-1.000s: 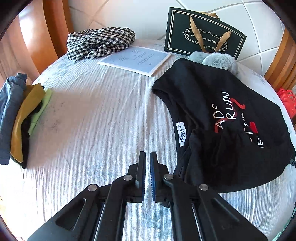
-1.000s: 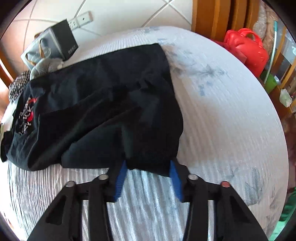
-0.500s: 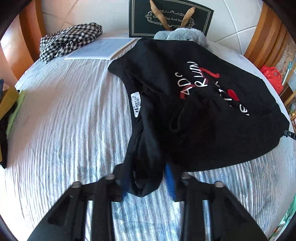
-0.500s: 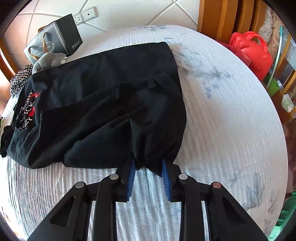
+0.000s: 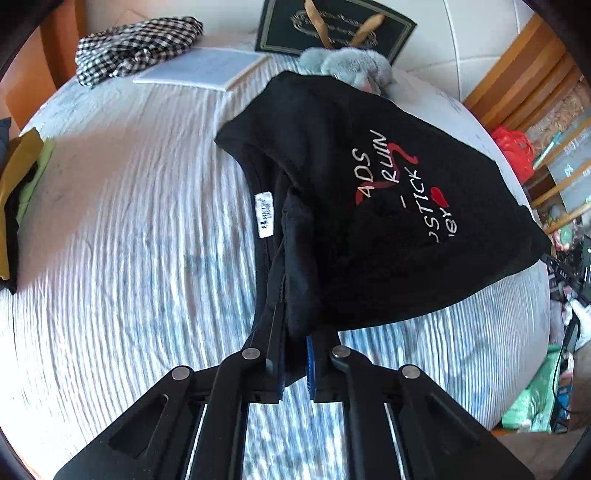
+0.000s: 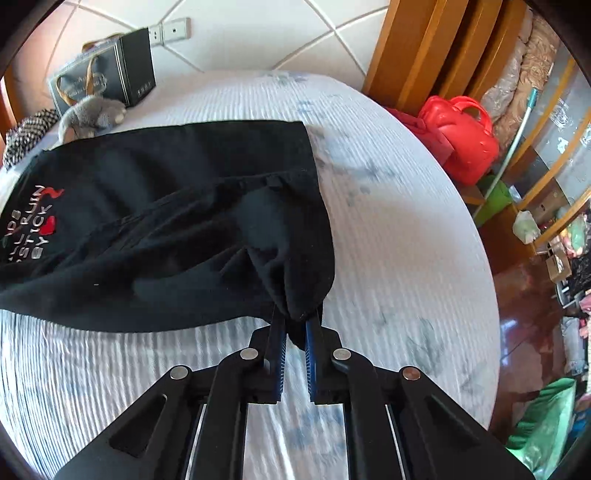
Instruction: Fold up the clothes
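Note:
A black T-shirt (image 5: 388, 206) with white and red lettering lies on a white ribbed bedspread (image 5: 129, 221). My left gripper (image 5: 293, 332) is shut on the bunched fabric at the shirt's near edge, beside the white neck label (image 5: 265, 216). In the right wrist view the same shirt (image 6: 166, 221) stretches to the left, and my right gripper (image 6: 295, 325) is shut on its near corner, which is lifted off the bedspread (image 6: 388, 258).
A checked garment (image 5: 136, 48), a booklet (image 5: 207, 68), a grey plush toy (image 5: 347, 62) and a dark gift bag (image 5: 332, 29) lie at the back. A stack of folded clothes (image 5: 18, 177) is at the left. A red bag (image 6: 461, 136) stands beside the bed.
My left gripper moved right to the shirt, opened around its near edge and shut on it. My right gripper closed on the shirt's corner. Both pulled the fabric up.

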{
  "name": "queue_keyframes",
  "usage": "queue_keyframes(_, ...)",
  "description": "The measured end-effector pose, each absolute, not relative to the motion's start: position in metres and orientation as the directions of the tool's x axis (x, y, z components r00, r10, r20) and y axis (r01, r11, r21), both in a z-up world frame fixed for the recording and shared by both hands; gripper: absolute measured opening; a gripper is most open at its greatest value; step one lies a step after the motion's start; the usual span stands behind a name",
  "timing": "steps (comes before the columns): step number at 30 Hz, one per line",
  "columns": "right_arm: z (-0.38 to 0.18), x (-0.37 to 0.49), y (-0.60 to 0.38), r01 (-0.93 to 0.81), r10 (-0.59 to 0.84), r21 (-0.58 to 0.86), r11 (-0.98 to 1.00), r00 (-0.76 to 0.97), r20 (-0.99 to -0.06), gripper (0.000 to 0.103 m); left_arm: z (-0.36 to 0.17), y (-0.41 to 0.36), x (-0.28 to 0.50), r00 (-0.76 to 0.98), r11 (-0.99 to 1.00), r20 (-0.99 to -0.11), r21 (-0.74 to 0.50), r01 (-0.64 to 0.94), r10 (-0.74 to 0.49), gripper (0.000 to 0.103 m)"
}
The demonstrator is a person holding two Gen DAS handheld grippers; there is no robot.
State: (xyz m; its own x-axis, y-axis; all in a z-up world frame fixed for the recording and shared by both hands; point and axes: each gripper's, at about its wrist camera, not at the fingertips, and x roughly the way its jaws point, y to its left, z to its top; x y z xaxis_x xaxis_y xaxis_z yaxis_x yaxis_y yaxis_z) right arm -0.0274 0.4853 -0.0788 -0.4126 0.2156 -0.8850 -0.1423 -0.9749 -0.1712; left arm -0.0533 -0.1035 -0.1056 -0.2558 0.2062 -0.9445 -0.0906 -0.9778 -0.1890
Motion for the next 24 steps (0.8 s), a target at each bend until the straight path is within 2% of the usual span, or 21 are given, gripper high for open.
queue_keyframes(2,-0.098,-0.013,0.495,-0.16,0.197,-0.151,-0.976,-0.327,-0.924,0.008,-0.119,-0.102,-0.043,-0.183,-0.974,-0.961,-0.188,-0.128,0.209,0.008)
queue_keyframes(3,-0.109,-0.007,0.5,-0.167,0.178,-0.135,-0.977,-0.279,-0.944,0.009,-0.125,-0.101,-0.039,-0.146,-0.971,-0.967,-0.188,-0.147,0.209,0.013)
queue_keyframes(6,-0.114,0.008,0.505,-0.195,0.187,-0.142,-0.97,-0.235,-0.954,0.019,-0.118,-0.103,-0.035,-0.193,-0.974,-0.963,-0.156,-0.163,0.186,0.019)
queue_keyframes(8,-0.092,0.015,0.5,-0.187,0.196,-0.146,-0.972,-0.287,-0.938,0.02,-0.092,-0.107,-0.032,-0.287,-0.975,-0.939,-0.145,-0.171,0.19,0.022)
queue_keyframes(11,-0.045,0.011,0.467,-0.082,0.105,-0.076,-0.994,-0.433,-0.895,0.022,-0.06,-0.116,-0.033,-0.431,-0.985,-0.893,-0.068,-0.16,0.131,0.042)
queue_keyframes(12,-0.034,0.004,0.45,-0.031,0.052,-0.043,-0.999,-0.469,-0.882,0.024,-0.058,-0.118,-0.035,-0.444,-0.986,-0.887,-0.065,-0.155,0.128,0.042)
queue_keyframes(13,-0.029,-0.002,0.433,0.017,-0.005,-0.003,-1.0,-0.489,-0.872,0.04,-0.059,-0.12,-0.037,-0.449,-0.988,-0.885,-0.058,-0.146,0.119,0.042)
queue_keyframes(14,-0.024,-0.009,0.416,0.065,-0.063,0.035,-0.997,-0.507,-0.86,0.063,-0.063,-0.121,-0.039,-0.455,-0.988,-0.883,-0.059,-0.141,0.118,0.042)
queue_keyframes(15,-0.024,-0.018,0.397,0.112,-0.134,0.089,-0.99,-0.516,-0.846,0.071,-0.068,-0.121,-0.04,-0.454,-0.989,-0.883,-0.066,-0.136,0.121,0.042)
queue_keyframes(17,-0.032,-0.034,0.354,0.179,-0.233,0.164,-0.97,-0.5,-0.834,0.07,-0.082,-0.119,-0.042,-0.44,-0.989,-0.89,-0.07,-0.128,0.12,0.042)
queue_keyframes(18,-0.041,-0.04,0.33,0.212,-0.262,0.179,-0.961,-0.485,-0.834,0.065,-0.085,-0.117,-0.041,-0.439,-0.988,-0.89,-0.07,-0.137,0.123,0.042)
queue_keyframes(19,-0.048,-0.047,0.309,0.24,-0.273,0.175,-0.955,-0.477,-0.835,0.043,-0.088,-0.115,-0.041,-0.438,-0.987,-0.89,-0.069,-0.146,0.127,0.042)
queue_keyframes(20,-0.056,-0.054,0.288,0.274,-0.291,0.177,-0.945,-0.459,-0.84,0.029,-0.091,-0.113,-0.041,-0.437,-0.986,-0.89,-0.068,-0.155,0.13,0.042)
queue_keyframes(24,-0.084,-0.069,0.213,0.406,-0.366,0.205,-0.89,-0.37,-0.854,0.029,-0.103,-0.105,-0.039,-0.432,-0.98,-0.89,-0.065,-0.19,0.143,0.041)
